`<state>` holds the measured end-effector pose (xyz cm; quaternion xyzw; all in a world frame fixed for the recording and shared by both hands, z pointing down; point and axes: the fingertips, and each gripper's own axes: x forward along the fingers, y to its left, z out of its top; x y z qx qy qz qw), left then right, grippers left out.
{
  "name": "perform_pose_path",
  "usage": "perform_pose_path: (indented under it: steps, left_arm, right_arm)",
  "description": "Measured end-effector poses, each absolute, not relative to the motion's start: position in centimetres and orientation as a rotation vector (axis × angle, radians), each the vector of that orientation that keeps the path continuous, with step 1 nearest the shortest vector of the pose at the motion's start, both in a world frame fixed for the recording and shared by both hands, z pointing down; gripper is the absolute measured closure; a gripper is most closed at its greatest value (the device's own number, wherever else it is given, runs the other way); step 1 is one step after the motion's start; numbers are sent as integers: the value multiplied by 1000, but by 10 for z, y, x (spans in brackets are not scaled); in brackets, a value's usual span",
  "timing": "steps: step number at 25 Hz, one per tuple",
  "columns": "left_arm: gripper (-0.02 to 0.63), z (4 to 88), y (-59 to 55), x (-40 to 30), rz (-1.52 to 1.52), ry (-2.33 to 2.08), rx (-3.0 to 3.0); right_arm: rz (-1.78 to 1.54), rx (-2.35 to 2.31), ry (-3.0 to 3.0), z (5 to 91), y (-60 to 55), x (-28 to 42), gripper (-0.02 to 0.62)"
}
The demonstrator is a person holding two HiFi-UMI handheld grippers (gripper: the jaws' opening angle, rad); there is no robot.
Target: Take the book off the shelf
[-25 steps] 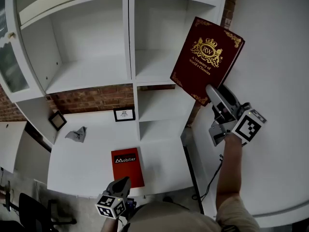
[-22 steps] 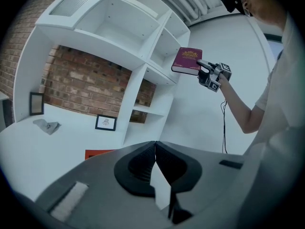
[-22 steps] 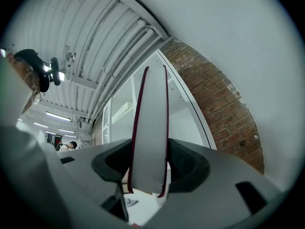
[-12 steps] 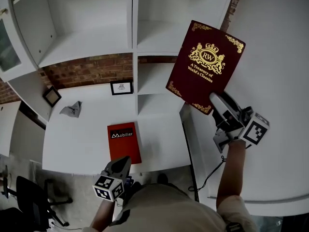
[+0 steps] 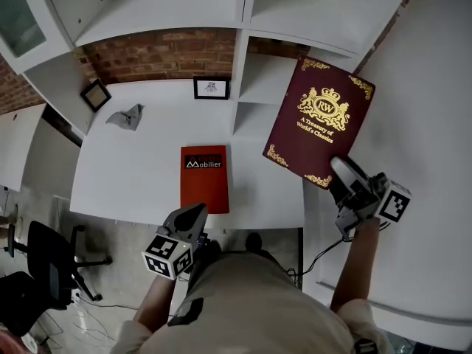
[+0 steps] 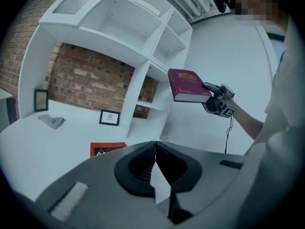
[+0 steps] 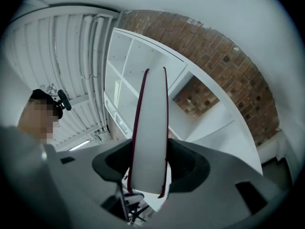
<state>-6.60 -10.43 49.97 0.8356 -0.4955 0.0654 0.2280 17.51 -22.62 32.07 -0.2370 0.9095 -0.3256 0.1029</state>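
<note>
1. Head view: the right tool (image 5: 341,174) is clamped on the lower corner of the burgundy hardcover book with a gold crest (image 5: 318,124). The book hangs in the air in front of the white shelf unit (image 5: 280,21), clear of every compartment. Judged step: removal is done and the carry is in hand. The left tool (image 5: 193,218) hovers near the front edge of the white bench (image 5: 125,175), well apart from the book.
2. Left gripper view: the left tool's jaws are together with nothing between them. The book (image 6: 188,82) lies cover up, extending from the right tool (image 6: 214,97).
3. Right gripper view: the book's white page edge (image 7: 150,128) stands between the jaws, and both pads press on the covers. Held by one corner, the book may pivot, so the next move probably calls for a firm grip and a bare spot on the bench.
</note>
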Motion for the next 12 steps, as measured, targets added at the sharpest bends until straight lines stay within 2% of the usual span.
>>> perform_pose_path:
  steps: [12]
  left_arm:
    - [601,502,-95,-69,196,-1444,2245]
  right_arm:
    - [-1509,-482,2571,451,-218,144,385]
